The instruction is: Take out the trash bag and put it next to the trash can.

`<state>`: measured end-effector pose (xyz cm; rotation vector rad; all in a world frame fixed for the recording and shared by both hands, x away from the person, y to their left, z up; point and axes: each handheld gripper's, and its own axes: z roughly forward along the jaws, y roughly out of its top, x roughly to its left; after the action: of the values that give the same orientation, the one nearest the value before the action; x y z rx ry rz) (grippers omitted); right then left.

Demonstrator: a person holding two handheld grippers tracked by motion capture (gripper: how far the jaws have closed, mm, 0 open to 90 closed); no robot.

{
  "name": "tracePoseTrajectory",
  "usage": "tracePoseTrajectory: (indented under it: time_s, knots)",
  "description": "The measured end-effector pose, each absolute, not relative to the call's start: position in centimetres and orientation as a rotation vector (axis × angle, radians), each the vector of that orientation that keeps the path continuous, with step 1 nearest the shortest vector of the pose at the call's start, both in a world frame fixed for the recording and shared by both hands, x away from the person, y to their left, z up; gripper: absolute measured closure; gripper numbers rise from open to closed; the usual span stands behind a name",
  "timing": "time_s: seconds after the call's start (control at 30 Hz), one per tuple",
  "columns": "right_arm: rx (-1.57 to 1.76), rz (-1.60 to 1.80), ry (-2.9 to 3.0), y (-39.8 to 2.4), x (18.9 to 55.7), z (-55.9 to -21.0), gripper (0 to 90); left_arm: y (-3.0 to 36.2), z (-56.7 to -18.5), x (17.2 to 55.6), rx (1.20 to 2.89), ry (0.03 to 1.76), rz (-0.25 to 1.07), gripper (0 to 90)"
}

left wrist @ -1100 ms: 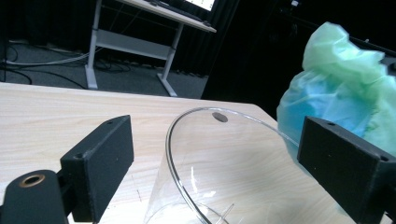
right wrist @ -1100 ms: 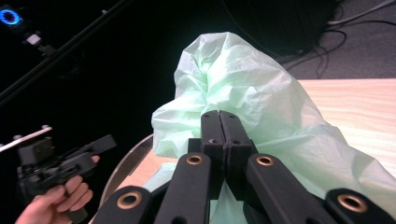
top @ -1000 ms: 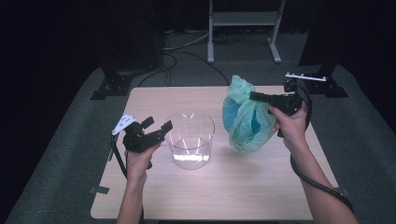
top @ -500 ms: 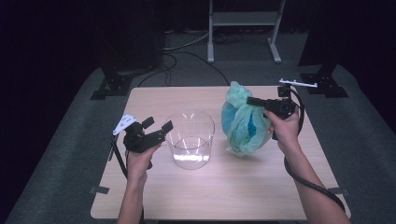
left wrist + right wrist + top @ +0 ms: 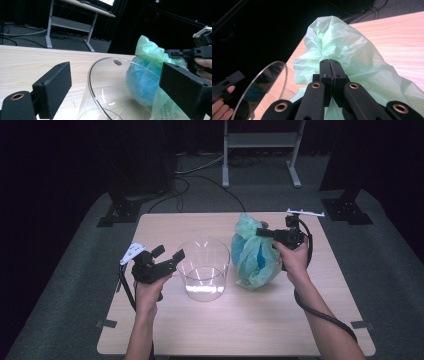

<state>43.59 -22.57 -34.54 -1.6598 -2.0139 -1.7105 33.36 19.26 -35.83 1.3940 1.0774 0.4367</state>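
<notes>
A clear round container (image 5: pixel 202 270) stands in the middle of the wooden table (image 5: pixel 235 330). Right beside it is a pale green plastic bag (image 5: pixel 255 255) with something blue inside, its bottom on or just above the tabletop. My right gripper (image 5: pixel 264 233) is shut on the bag's gathered top; in the right gripper view the jaws (image 5: pixel 329 61) meet on the green film (image 5: pixel 352 47). My left gripper (image 5: pixel 169 254) is open just left of the container. In the left gripper view the container's rim (image 5: pixel 100 75) shows between the spread jaws, with the bag (image 5: pixel 147 82) behind it.
Black stand bases sit on the floor behind the table at the left (image 5: pixel 120 212) and right (image 5: pixel 347 210). A white-legged frame (image 5: pixel 260 142) stands farther back. A cable (image 5: pixel 320 312) trails from the right gripper along the forearm.
My right gripper has come down and a little to the left with the bag, bringing it closer to the container. The left gripper and the container have stayed put.
</notes>
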Motion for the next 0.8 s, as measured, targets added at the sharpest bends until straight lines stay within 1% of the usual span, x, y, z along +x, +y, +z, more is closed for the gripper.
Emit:
tracePoseTrajectory:
  time_s: [0.3, 0.63, 0.73, 0.8]
  knots:
    - [-1.702, -1.656, -2.021, -22.4, 44.4, -36.3, 90.0, 19.1, -36.0, 33.5, 1.401, 1.081, 0.428, 9.7]
    - [-1.712, -1.624, -2.044, -22.4, 44.6, -37.3, 89.5, 18.9, -36.2, 33.6, 1.409, 1.082, 0.421, 9.7]
    - [-1.700, -1.634, -2.052, -22.4, 44.6, -37.3, 87.5, 18.8, -36.3, 33.7, 1.417, 1.081, 0.421, 9.7]
    - [-1.680, -1.651, -2.066, -22.5, 44.5, -37.1, 81.2, 18.8, -36.3, 33.7, 1.416, 1.081, 0.418, 9.7]
